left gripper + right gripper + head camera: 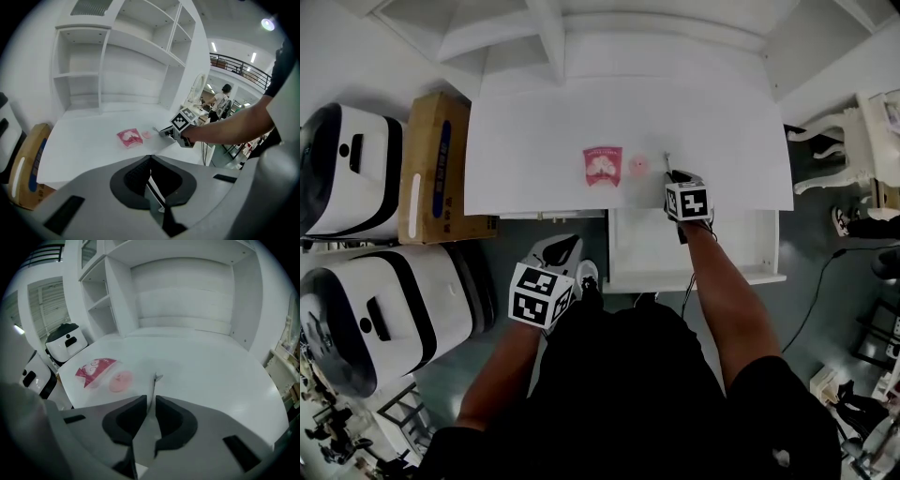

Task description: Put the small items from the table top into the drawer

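Observation:
On the white desk top [534, 141] lie a red-and-white packet [603, 165] [93, 369] [130, 138] and, right of it, a small pink round item [638, 166] [121, 380] [146, 135]. My right gripper [669, 174] [151, 401] [164, 132] hovers over the desk's front edge, right of the pink item, shut on a thin metal piece [156, 378] [667, 159] whose tip pokes out ahead of the jaws. The drawer [656, 246] stands pulled open under the desk's right half. My left gripper [565, 247] [149, 176] stays low in front of the desk, shut, with nothing in it.
A cardboard box [436, 169] and two white-and-black appliances [347, 164] [384, 309] stand left of the desk. White shelving [117, 51] rises behind the desk top. A white ornate chair [853, 141] is at the right.

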Motion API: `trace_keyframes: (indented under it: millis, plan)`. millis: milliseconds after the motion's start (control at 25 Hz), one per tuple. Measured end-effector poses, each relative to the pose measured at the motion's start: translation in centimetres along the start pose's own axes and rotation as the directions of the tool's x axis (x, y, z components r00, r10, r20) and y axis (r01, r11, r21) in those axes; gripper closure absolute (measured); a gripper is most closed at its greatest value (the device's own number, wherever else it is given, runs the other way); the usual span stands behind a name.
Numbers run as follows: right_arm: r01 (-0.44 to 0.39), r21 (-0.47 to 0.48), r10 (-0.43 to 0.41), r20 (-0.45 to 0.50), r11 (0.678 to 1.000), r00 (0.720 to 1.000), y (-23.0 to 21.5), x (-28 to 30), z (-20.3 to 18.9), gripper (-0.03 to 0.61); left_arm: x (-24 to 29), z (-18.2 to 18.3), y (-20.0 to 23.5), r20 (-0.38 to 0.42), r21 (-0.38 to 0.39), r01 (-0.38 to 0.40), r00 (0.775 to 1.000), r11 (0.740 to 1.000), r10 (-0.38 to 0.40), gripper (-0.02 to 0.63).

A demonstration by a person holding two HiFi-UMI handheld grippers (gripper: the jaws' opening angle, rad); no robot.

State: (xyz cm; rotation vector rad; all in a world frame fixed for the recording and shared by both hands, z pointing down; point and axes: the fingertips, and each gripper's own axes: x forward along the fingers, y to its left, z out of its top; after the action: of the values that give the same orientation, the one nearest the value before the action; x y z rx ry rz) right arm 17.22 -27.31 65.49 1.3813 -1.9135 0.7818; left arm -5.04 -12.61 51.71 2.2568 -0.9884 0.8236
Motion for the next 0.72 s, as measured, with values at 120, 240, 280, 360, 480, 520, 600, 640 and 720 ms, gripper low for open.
trace_keyframes:
  millis: [120,240,280,360,480,520,600,640,720]
  plan:
    - [-0.001,-0.001,0.001,-0.023,1.0,1.0,-0.08,-0.11,0.28,0.511,0.1,0.16,0.11,0.003,-0.006,-0.002,1.0,1.0,0.002,0.603]
    - [-0.012,0.008,0.012,-0.048,1.0,0.999,-0.01,0.02,0.26,0.531,0.2,0.14,0.09,0.003,-0.006,-0.001,1.0,1.0,0.001,0.603]
    - [-0.015,0.01,0.016,-0.053,1.0,0.998,0.03,0.05,0.24,0.535,0.21,0.18,0.05,0.004,-0.006,0.0,1.0,1.0,0.0,0.603]
    - [-0.02,0.016,0.021,-0.058,1.0,0.998,0.08,0.13,0.25,0.545,0.15,0.41,0.01,0.011,-0.006,0.002,1.0,1.0,-0.002,0.603]
    - [-0.026,0.028,0.027,-0.063,0.999,0.998,0.17,0.23,0.28,0.548,-0.02,0.68,0.13,0.019,-0.006,0.002,1.0,1.0,-0.002,0.603]
    - [-0.027,0.032,0.029,-0.064,0.999,0.998,0.16,0.22,0.26,0.548,-0.05,0.72,0.17,0.02,-0.006,0.001,1.0,1.0,-0.001,0.603]
    - [-0.026,0.04,0.028,-0.062,0.999,0.998,0.12,0.0,0.19,0.549,-0.15,0.76,0.24,0.023,-0.005,0.001,1.0,1.0,-0.001,0.603]
    - [-0.025,0.044,0.027,-0.058,0.999,0.998,0.12,-0.2,0.19,0.549,-0.22,0.76,0.27,0.025,-0.004,0.001,1.0,1.0,-0.001,0.603]
    - [-0.025,0.055,0.027,-0.045,0.998,0.999,0.17,-0.67,0.21,0.549,-0.3,0.69,0.34,0.027,-0.002,0.002,1.0,1.0,-0.002,0.603]
